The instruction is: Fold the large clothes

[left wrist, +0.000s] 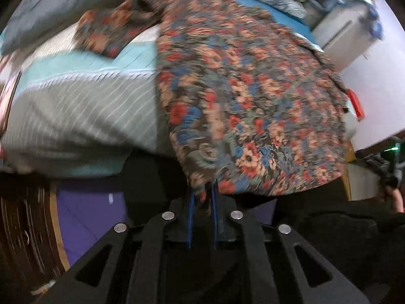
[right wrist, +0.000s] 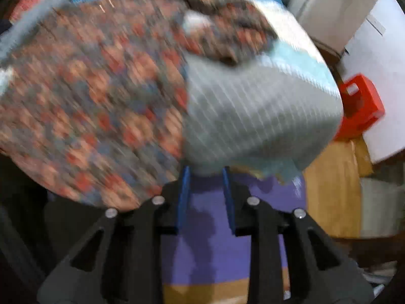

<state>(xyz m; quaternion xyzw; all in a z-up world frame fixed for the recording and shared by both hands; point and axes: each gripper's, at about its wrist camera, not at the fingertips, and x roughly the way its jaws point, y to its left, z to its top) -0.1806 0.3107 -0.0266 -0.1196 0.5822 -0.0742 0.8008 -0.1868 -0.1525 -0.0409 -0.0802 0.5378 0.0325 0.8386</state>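
My left gripper (left wrist: 203,197) has a corner of the floral garment (left wrist: 248,96) pinched between its blue pads (left wrist: 190,217); the cloth bunches into the narrow gap and the pads press on it, so I read that as a firm grasp. From the pinch the garment spreads up and away over the bed (left wrist: 83,101), lying on a striped cover of grey, white and pale turquoise bands; one sleeve (left wrist: 111,30) trails off to the upper left across the cover. A grey pillow or quilt (left wrist: 50,10) sits near the far left edge of the bed (too blurred for me to say which).

My right gripper (right wrist: 206,174) has its blue pads (right wrist: 183,197) standing apart, with purple floor (right wrist: 215,248) showing plainly through the gap; nothing is clamped there. Its fingertips sit just at the lower edge of the bed cover, beside the blurred hem of the floral garment on the left; whether the tips touch the cover I cannot tell. A red plastic object (right wrist: 359,106) stands near the bed's corner, against a white cabinet (right wrist: 377,58); a cardboard box (right wrist: 334,185) sits below it.

In the left wrist view, at the right edge, a hand (left wrist: 395,197) shows on a black handle.
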